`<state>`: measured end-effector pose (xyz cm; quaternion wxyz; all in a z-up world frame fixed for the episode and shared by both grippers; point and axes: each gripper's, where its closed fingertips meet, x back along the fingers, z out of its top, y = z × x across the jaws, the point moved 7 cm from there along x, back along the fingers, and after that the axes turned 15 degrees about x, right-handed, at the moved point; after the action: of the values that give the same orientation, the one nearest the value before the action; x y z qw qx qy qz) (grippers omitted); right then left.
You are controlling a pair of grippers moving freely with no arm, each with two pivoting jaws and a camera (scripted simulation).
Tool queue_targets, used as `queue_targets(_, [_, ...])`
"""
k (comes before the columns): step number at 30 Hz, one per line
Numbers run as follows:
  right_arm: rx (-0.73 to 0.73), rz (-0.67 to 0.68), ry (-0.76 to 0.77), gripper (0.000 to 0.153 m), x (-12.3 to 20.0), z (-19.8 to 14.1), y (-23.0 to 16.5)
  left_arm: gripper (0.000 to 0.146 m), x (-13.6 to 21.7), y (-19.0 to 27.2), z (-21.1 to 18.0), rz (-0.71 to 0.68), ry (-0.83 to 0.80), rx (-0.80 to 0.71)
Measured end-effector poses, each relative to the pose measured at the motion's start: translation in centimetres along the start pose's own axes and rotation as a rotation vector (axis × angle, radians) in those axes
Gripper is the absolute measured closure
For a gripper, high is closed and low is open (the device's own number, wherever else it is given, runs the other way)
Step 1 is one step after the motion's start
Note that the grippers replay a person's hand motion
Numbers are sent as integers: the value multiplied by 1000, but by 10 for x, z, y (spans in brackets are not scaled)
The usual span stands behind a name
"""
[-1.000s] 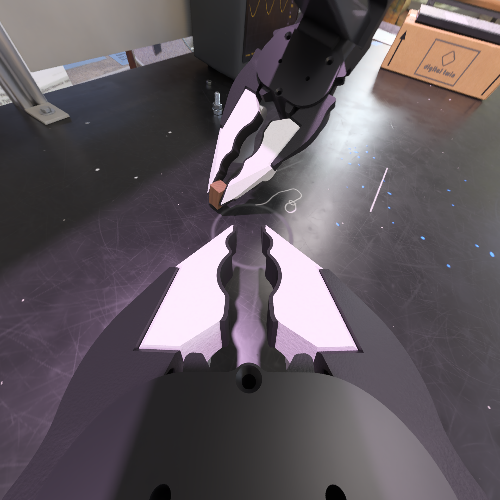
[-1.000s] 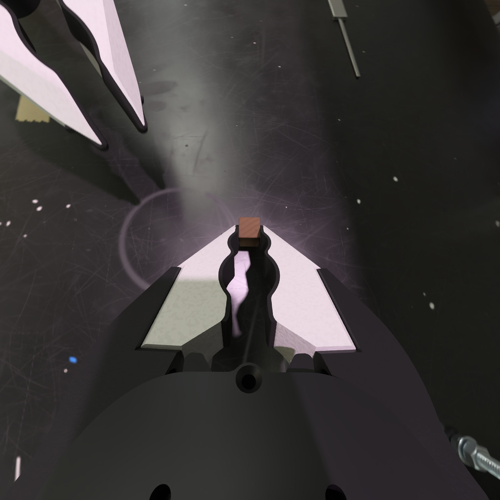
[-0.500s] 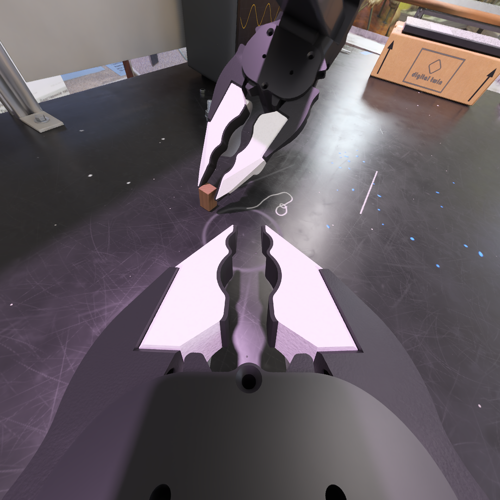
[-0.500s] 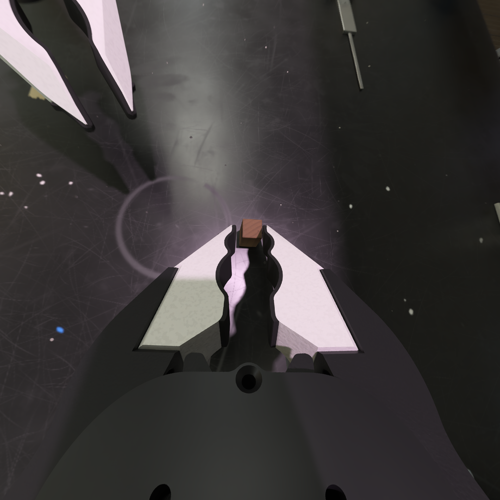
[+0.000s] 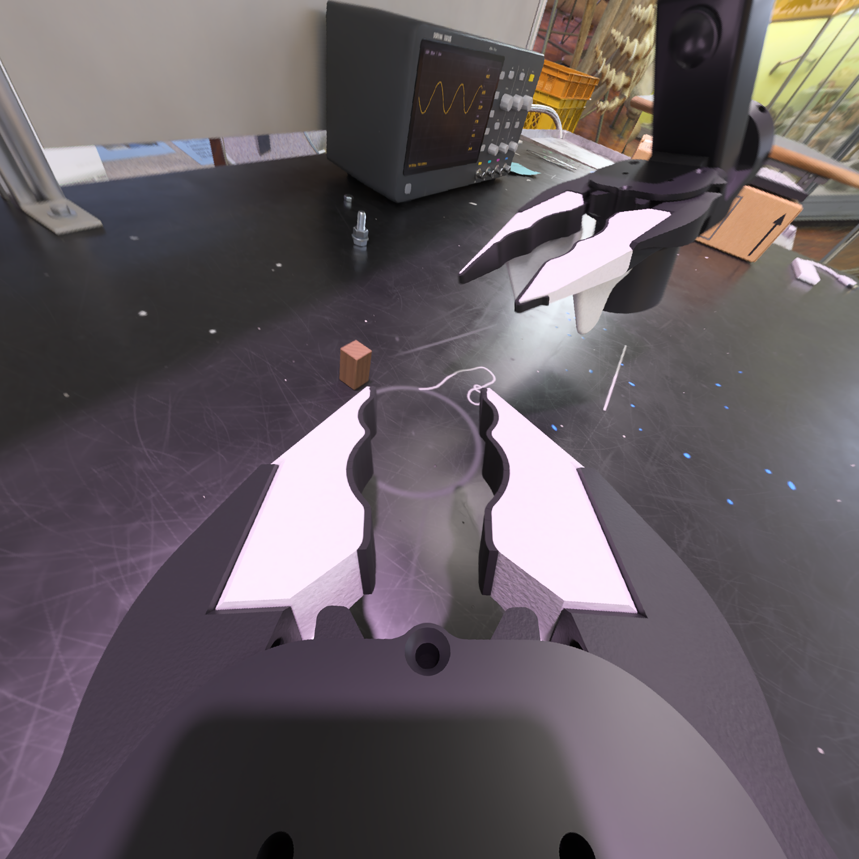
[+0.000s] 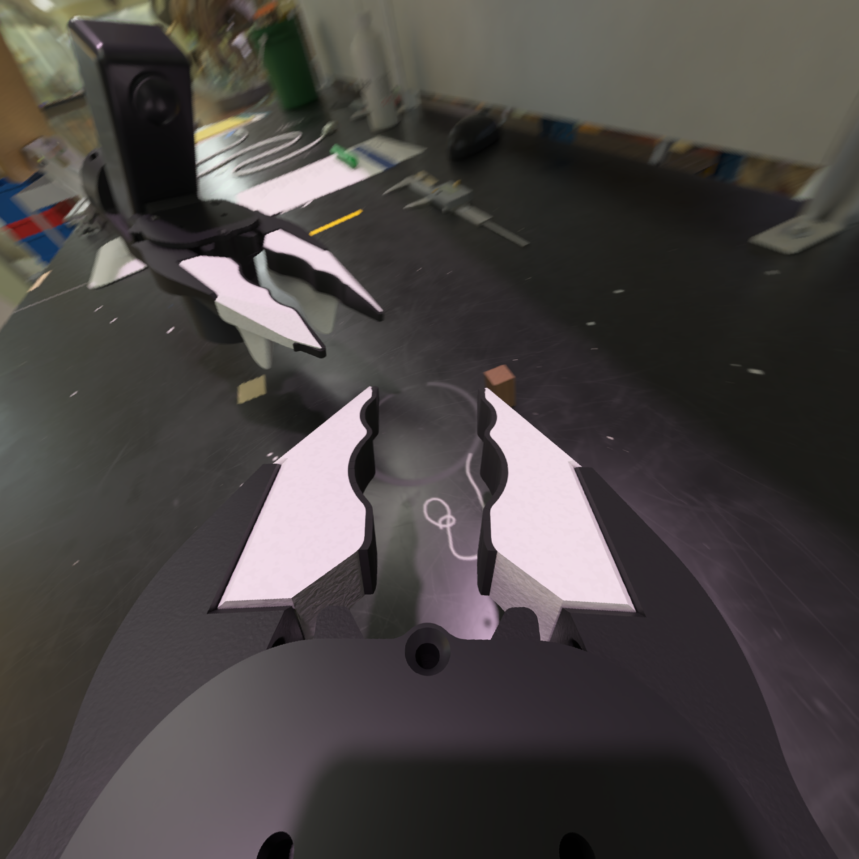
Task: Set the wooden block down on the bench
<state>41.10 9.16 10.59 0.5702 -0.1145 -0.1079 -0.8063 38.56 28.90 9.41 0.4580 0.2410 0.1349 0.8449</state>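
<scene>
The bench (image 5: 139, 465) is the biggest thing here: a dark, scratched top w/ plenty of bare room in the middle, prob. why the drop spot was picked there.

Far side, an oscilloscope (image 5: 432, 107) sits back near the wall, out of the work zone. A cardboard box (image 5: 748, 227) is parked far right, also clear of things.

The left gripper (image 5: 426, 395) hangs low over the bench centre, fingers apart, nothing between them. It's aimed at a faint ring mark (image 5: 425, 441) on the surface. The right gripper (image 6: 427, 395) is likewise spread and empty, lifted off the top and well apart from the block; in the left wrist view it floats at far right (image 5: 497, 290).

Calipers (image 6: 446, 195) lie far off on the right cam's side, no part in this.

The wooden block (image 5: 355, 370) stands upright on the bench, alone, just left of the left gripper's tip and just outside the ring. Nothing touches it, so I'd judge the set-down done.

A bolt (image 5: 360, 228) stands near the scope. A bit of white string (image 5: 465, 379) curls beside the ring, right of the block.
</scene>
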Motion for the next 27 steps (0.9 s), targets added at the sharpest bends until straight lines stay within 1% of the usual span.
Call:
queue_targets(2, [-13,-133,70,121,16,-2,1,115,0,3,3,5,20,-37])
queue_targets(4, [-72,-248,189,136,33,-3,4,128,0,4,6,13,51,-54])
queue_targets(6, [-114,-338,262,138,50,-6,9,131,0,5,7,27,84,-79])
queue_targets(7, [-124,-391,251,135,57,-10,12,130,1,5,7,39,98,-96])
queue_targets(9, [-110,-509,147,111,70,-18,16,126,1,5,6,74,110,-127])
queue_targets(11, [-47,-621,28,92,80,-23,16,119,1,4,5,134,103,-124])
queue_targets(12, [-8,-660,-26,83,84,-25,15,112,1,4,5,156,100,-113])
queue_targets(13, [33,-680,-78,81,87,-26,12,104,0,4,5,162,100,-98])
queue_targets(14, [73,-677,-127,85,90,-29,9,95,-1,6,5,150,106,-79])
queue_targets(16, [138,-696,-226,110,94,-35,3,72,-2,9,4,106,128,-35])
queue_targets(17, [157,-723,-265,113,96,-39,0,63,-3,11,3,93,137,-19])
queue_targets(18, [161,-748,-284,114,98,-42,-3,59,-3,13,2,87,140,-14])
queue_targets(20, [107,-787,-242,114,103,-46,-7,57,-2,16,0,92,135,-26])
queue_targets(23, [-21,-839,-101,114,115,-49,-9,57,-1,17,-3,120,120,-53])
queue_targets(25, [-25,-882,-44,121,123,-49,-9,60,-1,18,-4,125,118,-58])
queue_targets(27, [21,-905,-17,135,127,-49,-10,60,-1,17,-6,122,121,-56])
